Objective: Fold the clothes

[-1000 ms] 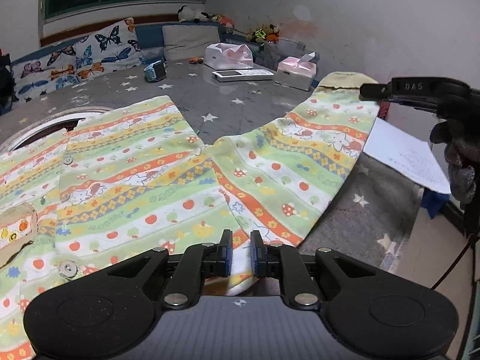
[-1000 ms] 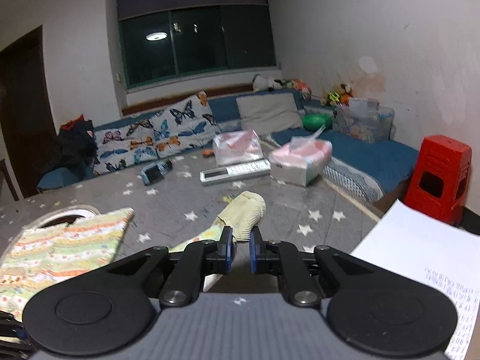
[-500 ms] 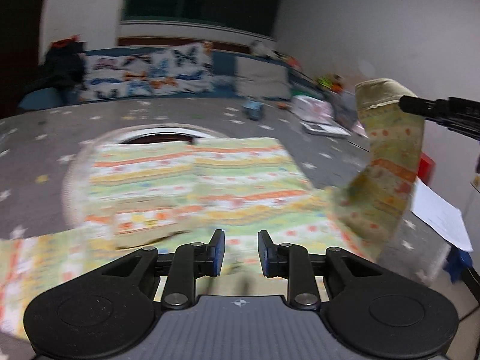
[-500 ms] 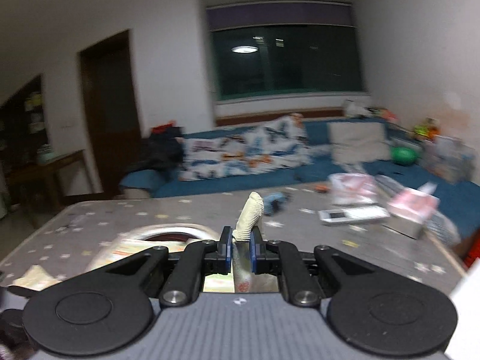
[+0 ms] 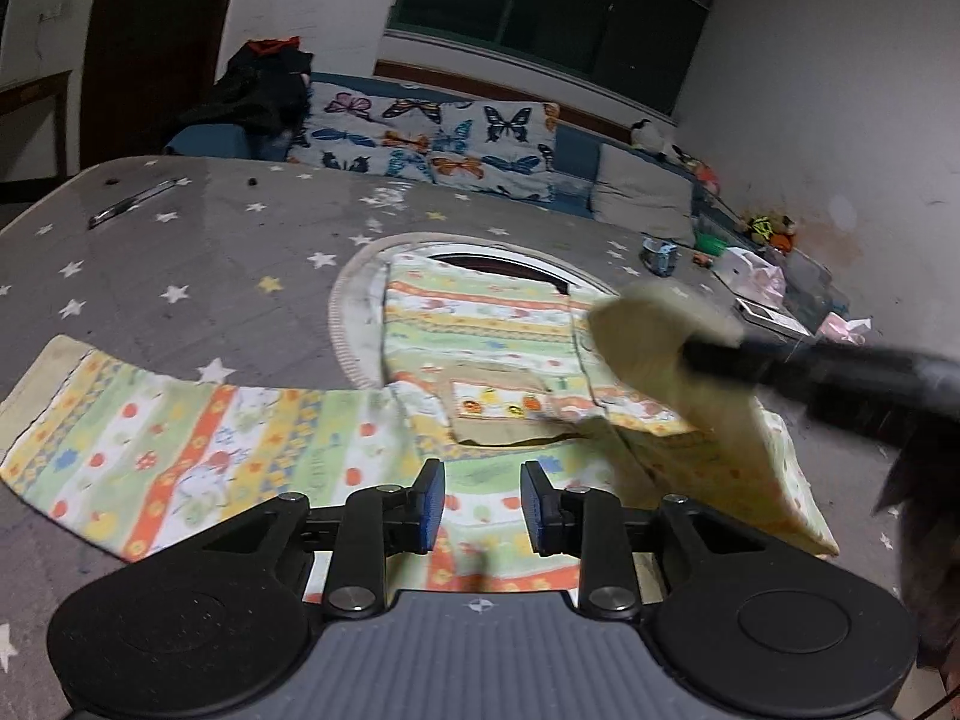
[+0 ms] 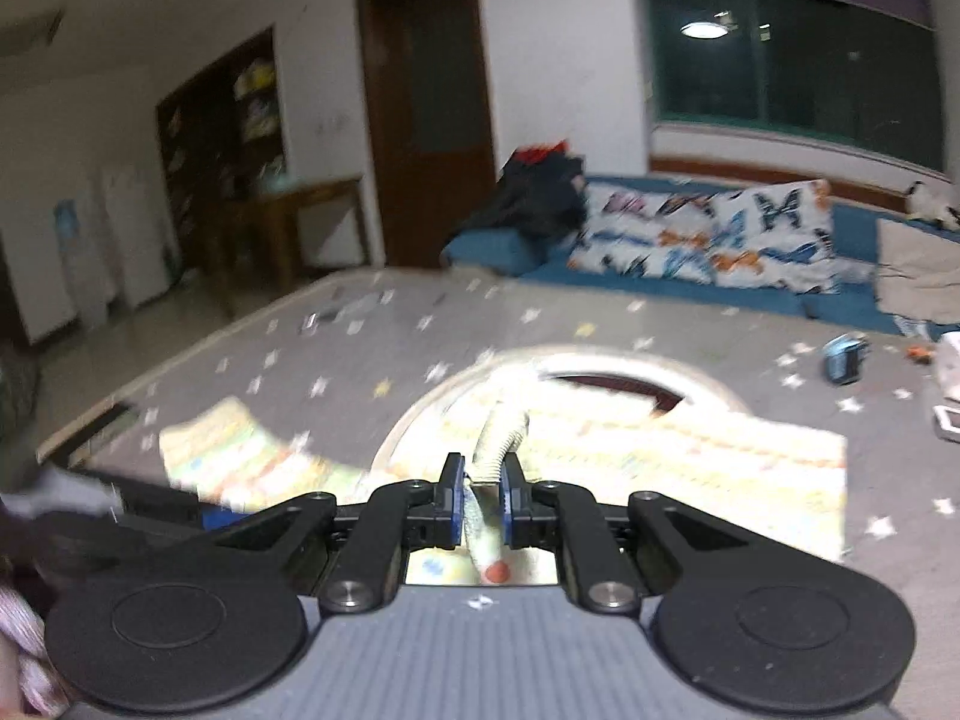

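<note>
A child's striped shirt (image 5: 480, 336) with green, orange and yellow bands lies flat on the grey star-print table (image 5: 210, 252). Its left sleeve (image 5: 180, 450) stretches out to the left. My left gripper (image 5: 482, 504) is open and empty just above the shirt's near hem. My right gripper (image 6: 483, 495) is shut on the right sleeve's cuff (image 6: 501, 438) and holds it folded over the shirt body; in the left wrist view the lifted cuff (image 5: 654, 330) hangs from the blurred black fingers (image 5: 750, 360) at the right.
A round cut-out (image 5: 498, 255) in the table lies under the shirt's far edge. A small blue object (image 5: 659, 253), a tissue pack (image 5: 753, 270) and a remote (image 5: 771, 315) sit at the far right. A butterfly-print sofa (image 5: 444, 147) stands behind the table.
My left gripper let go of the hem and opened. My right gripper carried the right sleeve up and leftward across the shirt body. Both views swung left.
</note>
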